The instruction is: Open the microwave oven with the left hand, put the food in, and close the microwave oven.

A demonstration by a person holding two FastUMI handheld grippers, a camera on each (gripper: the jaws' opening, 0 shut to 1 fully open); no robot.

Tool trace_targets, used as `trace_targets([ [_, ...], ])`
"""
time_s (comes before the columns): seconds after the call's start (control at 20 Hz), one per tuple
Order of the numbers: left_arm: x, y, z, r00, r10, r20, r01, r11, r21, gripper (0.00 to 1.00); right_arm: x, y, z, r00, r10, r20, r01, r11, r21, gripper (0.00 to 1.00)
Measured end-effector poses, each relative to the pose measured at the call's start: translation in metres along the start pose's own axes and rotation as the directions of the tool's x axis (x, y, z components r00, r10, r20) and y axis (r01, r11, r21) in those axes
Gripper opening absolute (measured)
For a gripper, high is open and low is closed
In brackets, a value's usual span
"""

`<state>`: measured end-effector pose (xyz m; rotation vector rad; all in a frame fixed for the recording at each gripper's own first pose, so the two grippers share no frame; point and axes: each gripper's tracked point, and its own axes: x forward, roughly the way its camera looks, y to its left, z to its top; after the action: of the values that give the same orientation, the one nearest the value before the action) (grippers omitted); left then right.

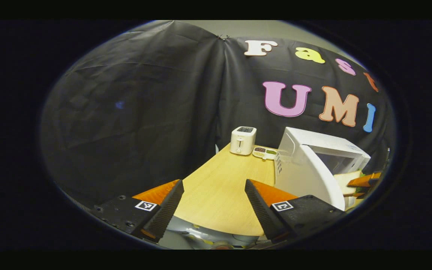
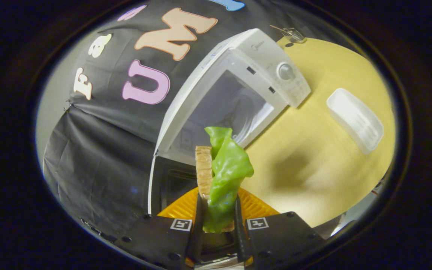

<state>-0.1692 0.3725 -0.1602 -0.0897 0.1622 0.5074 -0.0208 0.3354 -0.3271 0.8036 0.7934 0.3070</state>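
- While the microwave (image 2: 234,90) door (image 1: 315,180) stands open, the right gripper (image 2: 218,217) pinches the sandwich (image 2: 219,176) just before the cavity.
- Left gripper (image 1: 214,204) gapes wide, empty, left of the door.
- Loading and closing seemingly remain.

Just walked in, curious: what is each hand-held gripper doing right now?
Left hand-held gripper: open, holding nothing.
Right hand-held gripper: closed on the sandwich.

One microwave oven (image 2: 234,90) stands on one wooden table (image 1: 216,195), along with one toaster (image 1: 242,140) and one small snack tray (image 1: 264,152). There is one clear plastic lid (image 2: 354,120), one bread slice (image 2: 203,168) and one lettuce leaf (image 2: 226,176).
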Motion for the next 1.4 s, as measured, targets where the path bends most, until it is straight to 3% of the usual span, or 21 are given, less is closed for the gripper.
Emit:
trace_targets([
  [0.05, 0.002, 0.0, 0.0, 1.0, -0.009, 0.0, 0.009, 1.0, 0.004, 0.95, 0.009, 0.006, -0.003, 1.0, 0.018, 0.006, -0.018, 1.0, 0.009, 0.39],
  [0.15, 0.006, -0.001, -0.002, 1.0, -0.02, -0.011, 0.02, 1.0, 0.004, 0.99, 0.023, 0.016, -0.004, 0.999, 0.03, 0.027, -0.03, 0.999, -0.016, 0.39],
  [0.35, 0.014, 0.002, -0.007, 0.999, -0.025, -0.032, 0.025, 1.0, -0.004, 0.92, 0.057, 0.018, 0.005, 0.996, 0.027, 0.083, -0.021, 0.997, -0.078, 0.39],
  [0.75, 0.016, 0.016, -0.016, 0.998, 0.006, -0.068, -0.005, 1.0, 0.026, 0.95, 0.123, 0.018, 0.06, 0.981, 0.033, 0.19, -0.026, 0.999, -0.042, 0.38],
  [0.8, 0.015, 0.017, -0.015, 0.998, 0.012, -0.067, -0.01, 1.0, 0.028, 0.95, 0.127, 0.016, 0.064, 0.98, 0.029, 0.196, -0.021, 0.999, -0.041, 0.31],
  [0.85, 0.015, 0.017, -0.015, 0.998, 0.015, -0.066, -0.013, 1.0, 0.028, 0.95, 0.133, 0.013, 0.069, 0.979, 0.02, 0.205, -0.011, 0.999, -0.046, 0.38],
  [1.0, 0.015, 0.018, -0.015, 0.997, 0.028, -0.071, -0.025, 0.999, 0.037, 0.95, 0.146, 0.01, 0.079, 0.973, 0.02, 0.231, -0.005, 0.998, -0.067, 0.38],
  [1.05, 0.015, 0.018, -0.016, 0.997, 0.033, -0.075, -0.03, 0.999, 0.041, 0.95, 0.15, 0.007, 0.082, 0.97, 0.017, 0.243, 0.004, 0.997, -0.083, 0.31],
  [1.1, 0.015, 0.017, -0.017, 0.997, 0.035, -0.076, -0.032, 0.998, 0.046, 0.92, 0.153, 0.003, 0.084, 0.967, 0.006, 0.254, 0.022, 0.994, -0.105, 0.38],
  [1.35, 0.012, 0.014, -0.013, 0.997, 0.022, -0.078, -0.016, 0.997, 0.08, 0.95, 0.167, -0.005, 0.093, 0.958, -0.012, 0.286, 0.065, 0.982, -0.177, 0.38],
  [1.4, 0.011, 0.013, -0.013, 0.997, 0.021, -0.079, -0.014, 0.997, 0.08, 0.92, 0.169, -0.008, 0.094, 0.956, -0.023, 0.291, 0.085, 0.976, -0.201, 0.31],
])
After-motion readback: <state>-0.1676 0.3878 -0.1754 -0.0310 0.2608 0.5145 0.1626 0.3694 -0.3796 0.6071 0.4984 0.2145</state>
